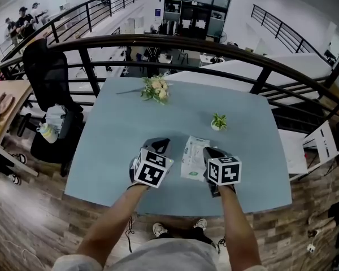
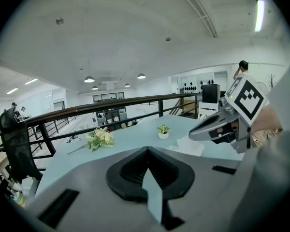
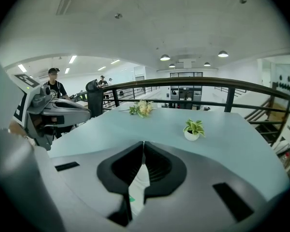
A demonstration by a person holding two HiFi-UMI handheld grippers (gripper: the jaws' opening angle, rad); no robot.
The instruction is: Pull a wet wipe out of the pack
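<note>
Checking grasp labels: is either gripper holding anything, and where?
Left gripper shut, empty. Right gripper shut over the pack; whether it pinches a wipe can't be told.

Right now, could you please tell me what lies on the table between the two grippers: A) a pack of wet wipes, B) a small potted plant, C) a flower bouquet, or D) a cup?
A: in the head view the white wet wipe pack lies between the left gripper and the right gripper, while the bouquet and the potted plant sit farther back.
</note>
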